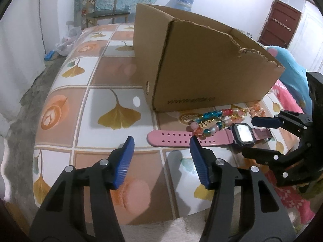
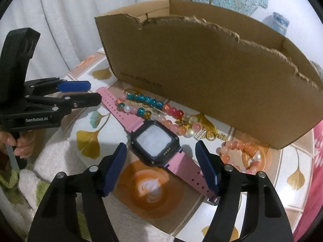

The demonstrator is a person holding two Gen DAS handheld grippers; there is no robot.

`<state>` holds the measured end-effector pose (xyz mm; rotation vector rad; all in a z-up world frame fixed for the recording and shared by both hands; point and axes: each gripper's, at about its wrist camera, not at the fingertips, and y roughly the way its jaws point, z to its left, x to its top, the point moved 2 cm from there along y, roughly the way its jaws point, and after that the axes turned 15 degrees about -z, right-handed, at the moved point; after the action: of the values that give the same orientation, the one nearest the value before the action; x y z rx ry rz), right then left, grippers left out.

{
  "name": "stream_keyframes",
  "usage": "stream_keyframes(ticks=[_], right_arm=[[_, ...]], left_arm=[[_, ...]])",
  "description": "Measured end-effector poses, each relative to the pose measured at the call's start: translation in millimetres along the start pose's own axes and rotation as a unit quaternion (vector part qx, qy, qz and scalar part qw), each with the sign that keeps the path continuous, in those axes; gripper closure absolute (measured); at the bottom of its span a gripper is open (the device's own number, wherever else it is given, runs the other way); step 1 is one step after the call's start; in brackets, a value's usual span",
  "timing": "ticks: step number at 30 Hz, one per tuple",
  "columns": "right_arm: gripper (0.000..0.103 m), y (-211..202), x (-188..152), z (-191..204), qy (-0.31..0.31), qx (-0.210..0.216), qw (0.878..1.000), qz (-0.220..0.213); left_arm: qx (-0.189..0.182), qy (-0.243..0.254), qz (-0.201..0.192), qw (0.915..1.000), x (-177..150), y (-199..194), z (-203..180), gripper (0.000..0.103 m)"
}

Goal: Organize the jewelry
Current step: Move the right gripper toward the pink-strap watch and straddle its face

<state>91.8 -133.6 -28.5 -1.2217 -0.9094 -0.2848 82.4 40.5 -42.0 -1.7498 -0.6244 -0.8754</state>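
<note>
A pink-strapped watch [image 2: 155, 143] with a dark square case lies flat on the table in front of an open cardboard box [image 2: 201, 70]. My right gripper [image 2: 160, 146] hovers open around the watch case, pads apart from it. My left gripper [image 1: 161, 141] is open over the free end of the pink strap [image 1: 169, 139], not pressing on it. A multicoloured bead bracelet [image 2: 141, 104] rests across the strap by the box. An orange-pink bead bracelet [image 2: 242, 151] and a gold chain [image 2: 214, 135] lie to the right. In the left wrist view the right gripper [image 1: 248, 137] straddles the watch [image 1: 242, 134].
The tablecloth [image 1: 113, 117] has a ginkgo-leaf tile print, and its near edge [image 1: 141, 221] curves off just below my left fingers. A person's hand [image 2: 18, 143] holds the left gripper [image 2: 94, 92]. A white towel [image 2: 50, 157] lies at the left, a wooden chair [image 1: 107, 6] stands behind.
</note>
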Motion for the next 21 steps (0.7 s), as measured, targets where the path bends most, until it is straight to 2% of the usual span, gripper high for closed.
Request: stream_keyframes(ticks=[7, 21], right_arm=[[0.042, -0.7, -6.6, -3.1, 0.006, 0.014, 1.0, 0.002], [0.054, -3.6, -11.2, 13.1, -0.032, 0.022, 0.999, 0.0]], left_arm=[[0.022, 0.006, 0.001, 0.9997, -0.3, 1.4, 1.1, 0.049], [0.05, 0.02, 0.006, 0.9985, -2.4, 0.3, 1.3, 0.049]])
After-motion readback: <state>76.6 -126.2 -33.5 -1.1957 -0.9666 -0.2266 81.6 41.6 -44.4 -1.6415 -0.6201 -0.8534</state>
